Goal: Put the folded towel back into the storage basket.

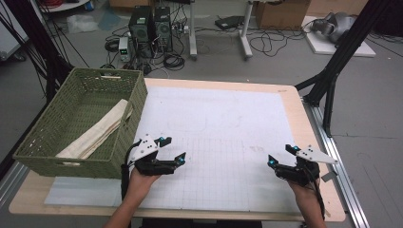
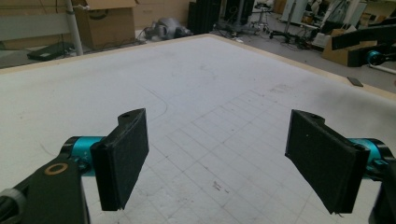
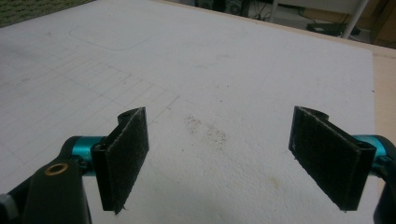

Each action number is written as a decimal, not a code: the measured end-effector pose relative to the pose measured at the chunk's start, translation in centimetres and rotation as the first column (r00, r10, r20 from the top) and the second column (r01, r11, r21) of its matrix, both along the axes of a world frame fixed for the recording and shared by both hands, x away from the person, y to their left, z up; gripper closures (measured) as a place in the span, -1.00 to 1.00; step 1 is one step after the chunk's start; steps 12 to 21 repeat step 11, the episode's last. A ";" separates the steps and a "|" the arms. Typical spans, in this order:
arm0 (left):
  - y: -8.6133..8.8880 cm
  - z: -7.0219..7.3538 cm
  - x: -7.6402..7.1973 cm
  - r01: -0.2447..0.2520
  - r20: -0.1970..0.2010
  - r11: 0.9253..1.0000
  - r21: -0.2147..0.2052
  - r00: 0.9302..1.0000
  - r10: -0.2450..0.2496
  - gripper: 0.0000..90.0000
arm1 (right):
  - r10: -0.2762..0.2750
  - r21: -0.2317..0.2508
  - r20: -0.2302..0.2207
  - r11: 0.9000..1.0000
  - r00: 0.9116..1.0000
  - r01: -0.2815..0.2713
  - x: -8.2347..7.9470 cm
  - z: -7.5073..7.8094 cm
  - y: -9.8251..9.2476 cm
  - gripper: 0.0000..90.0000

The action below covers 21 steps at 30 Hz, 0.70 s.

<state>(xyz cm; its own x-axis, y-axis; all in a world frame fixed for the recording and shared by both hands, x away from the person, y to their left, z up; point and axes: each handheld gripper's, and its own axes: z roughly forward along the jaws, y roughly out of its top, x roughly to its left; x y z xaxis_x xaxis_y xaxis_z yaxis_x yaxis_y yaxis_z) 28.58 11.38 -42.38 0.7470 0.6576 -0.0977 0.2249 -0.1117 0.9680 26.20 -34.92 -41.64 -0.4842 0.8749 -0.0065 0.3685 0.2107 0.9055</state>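
My left gripper (image 1: 173, 148) hovers over the white gridded mat (image 1: 223, 137) near its front left, just right of the green basket (image 1: 50, 152); it is open and holds nothing. In the left gripper view the left gripper (image 2: 219, 158) has its black jaws wide apart above the grid lines. My right gripper (image 1: 281, 154) stands open over the mat's front right part. Its own view shows the right gripper (image 3: 219, 158) with jaws spread over a faint dirty smudge (image 3: 205, 130), empty. A folded cream cloth (image 1: 97, 133) lies slanted inside the basket.
The green wicker basket stands on the table's left side, overhanging the wooden edge (image 1: 28, 199). Beyond the table are computer towers (image 1: 151, 26), cables, cardboard boxes (image 1: 280, 13) and black frame legs (image 1: 337, 61). My other gripper (image 2: 373, 44) appears far right in the left gripper view.
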 end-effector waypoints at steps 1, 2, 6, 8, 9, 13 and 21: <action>0.0 0.0 0.0 0.001 0.000 1.000 0.003 1.000 -0.001 -0.52 | -0.001 0.000 0.000 1.000 1.000 0.001 0.0 0.0 0.0 -0.59; 0.0 0.0 0.0 0.001 0.000 1.000 0.003 1.000 -0.001 -0.52 | -0.001 -0.001 0.001 1.000 1.000 0.001 0.0 0.0 0.0 -0.59; -0.2 0.0 0.1 0.003 -0.002 1.000 0.001 1.000 -0.003 -0.52 | -0.001 -0.002 0.003 1.000 1.000 0.001 0.0 0.0 -0.1 -0.59; -0.3 -0.1 0.1 0.009 -0.004 1.000 0.008 1.000 -0.009 -0.52 | 0.000 -0.004 0.003 1.000 1.000 0.000 0.0 0.0 -0.1 -0.59; -0.3 -0.1 0.1 0.008 -0.004 1.000 0.008 1.000 -0.008 -0.52 | 0.001 -0.003 0.004 1.000 1.000 -0.001 0.0 0.0 -0.1 -0.59; -0.4 -0.1 0.1 0.011 -0.005 1.000 0.010 1.000 -0.011 -0.52 | 0.000 -0.002 0.009 1.000 1.000 0.000 0.0 0.0 -0.1 -0.59; -0.4 -0.1 0.1 0.011 -0.005 1.000 0.010 1.000 -0.011 -0.52 | 0.000 -0.002 0.009 1.000 1.000 0.000 0.0 0.0 -0.1 -0.59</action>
